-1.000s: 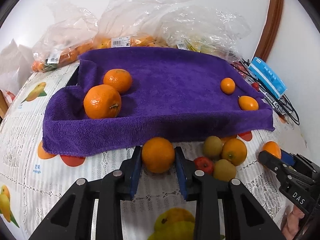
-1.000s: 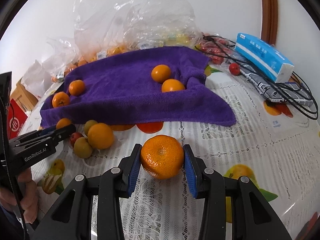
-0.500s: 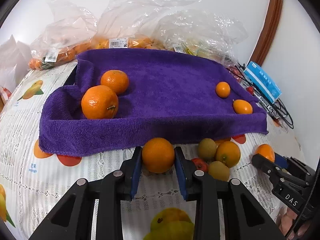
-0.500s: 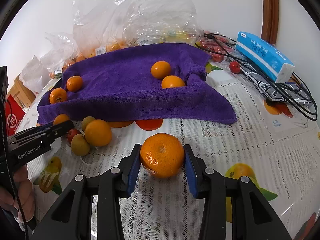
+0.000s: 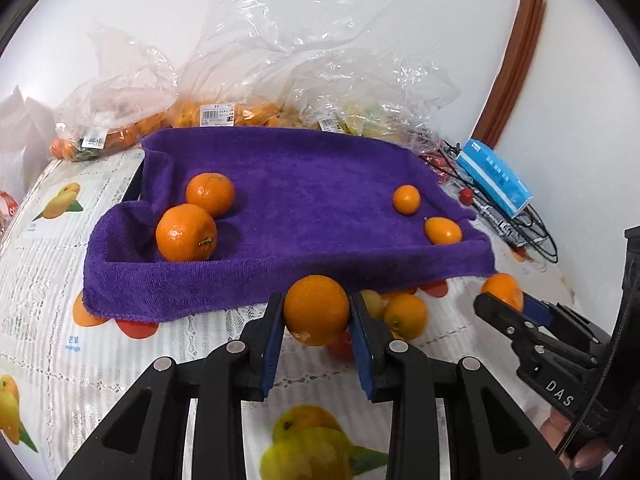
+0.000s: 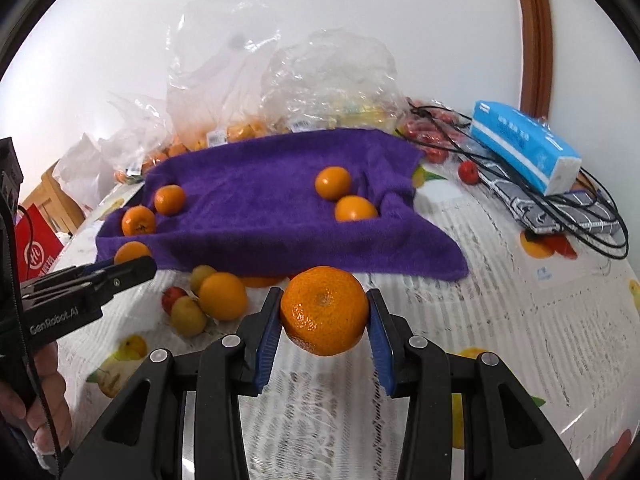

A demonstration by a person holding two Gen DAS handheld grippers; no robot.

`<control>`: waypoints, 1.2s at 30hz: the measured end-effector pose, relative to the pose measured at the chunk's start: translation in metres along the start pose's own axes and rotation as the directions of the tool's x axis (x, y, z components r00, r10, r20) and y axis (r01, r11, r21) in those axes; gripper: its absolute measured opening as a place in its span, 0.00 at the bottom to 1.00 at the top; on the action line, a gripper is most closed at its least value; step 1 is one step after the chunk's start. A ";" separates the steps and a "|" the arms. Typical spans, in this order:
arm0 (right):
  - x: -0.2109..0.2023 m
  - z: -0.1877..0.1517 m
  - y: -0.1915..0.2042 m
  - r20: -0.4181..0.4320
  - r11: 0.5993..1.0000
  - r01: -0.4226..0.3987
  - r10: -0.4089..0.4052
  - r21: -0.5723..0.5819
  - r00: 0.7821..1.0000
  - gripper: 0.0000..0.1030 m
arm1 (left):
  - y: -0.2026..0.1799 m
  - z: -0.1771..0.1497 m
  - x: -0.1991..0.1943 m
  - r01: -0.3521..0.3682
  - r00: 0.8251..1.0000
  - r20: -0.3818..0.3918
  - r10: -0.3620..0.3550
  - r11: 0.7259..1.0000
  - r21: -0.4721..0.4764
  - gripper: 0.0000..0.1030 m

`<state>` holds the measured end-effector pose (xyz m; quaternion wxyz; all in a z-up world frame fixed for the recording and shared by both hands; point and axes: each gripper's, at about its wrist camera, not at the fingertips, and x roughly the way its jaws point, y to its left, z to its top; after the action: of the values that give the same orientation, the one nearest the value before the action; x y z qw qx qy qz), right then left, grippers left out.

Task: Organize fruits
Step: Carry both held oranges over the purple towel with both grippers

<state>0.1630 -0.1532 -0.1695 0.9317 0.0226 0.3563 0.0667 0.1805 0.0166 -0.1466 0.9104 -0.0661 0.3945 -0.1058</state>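
Note:
My left gripper (image 5: pixel 317 312) is shut on a smooth orange (image 5: pixel 317 309) and holds it above the table, in front of the purple towel (image 5: pixel 296 184). My right gripper (image 6: pixel 324 318) is shut on a mandarin (image 6: pixel 324 315), also lifted, near the towel's front edge (image 6: pixel 280 240). Two mandarins (image 5: pixel 186 232) lie at the towel's left, two small oranges (image 5: pixel 443 230) at its right. A loose pile of an orange (image 6: pixel 222 295), small green-yellow fruits (image 6: pixel 188 315) and a red one (image 6: pixel 172 295) lies on the table before the towel.
Clear plastic bags of fruit (image 5: pixel 224 112) stand behind the towel. A blue tissue pack (image 6: pixel 524 146), black cables (image 6: pixel 580 208) and a small red fruit (image 6: pixel 468 171) lie at the right. The table has a fruit-print lace cloth (image 6: pixel 500 300).
Both grippers have lifted their fruit off the table and moved a little toward the towel. The left gripper's orange now hides part of the loose pile.

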 end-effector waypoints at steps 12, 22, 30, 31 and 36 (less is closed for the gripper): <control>-0.020 0.072 0.027 0.106 0.998 -0.055 0.059 -0.042 0.993 0.40 | 0.020 0.051 -0.029 -0.062 0.992 0.107 0.064 0.998 -0.027 0.29; 0.014 0.100 0.032 0.118 0.996 -0.083 0.085 -0.023 0.989 0.40 | 0.025 0.078 -0.001 -0.074 0.983 0.167 0.078 0.997 -0.028 0.29; 0.048 0.084 0.007 0.037 0.997 -0.065 0.064 0.028 0.997 0.40 | 0.042 0.062 0.023 -0.068 0.989 0.123 0.078 0.994 -0.086 0.29; 0.046 0.084 0.002 0.042 0.996 -0.072 0.070 0.049 0.997 0.40 | 0.042 0.061 0.023 -0.079 0.987 0.132 0.090 0.993 -0.083 0.29; 0.041 0.084 -0.004 0.068 0.995 -0.080 0.075 0.060 0.995 0.40 | 0.044 0.060 0.028 -0.076 0.988 0.128 0.085 0.994 -0.077 0.29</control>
<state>0.2497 -0.1506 -0.1347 0.9385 0.0678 0.3261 0.0909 0.2490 0.0547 -0.1343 0.9350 -0.0898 0.3395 -0.0500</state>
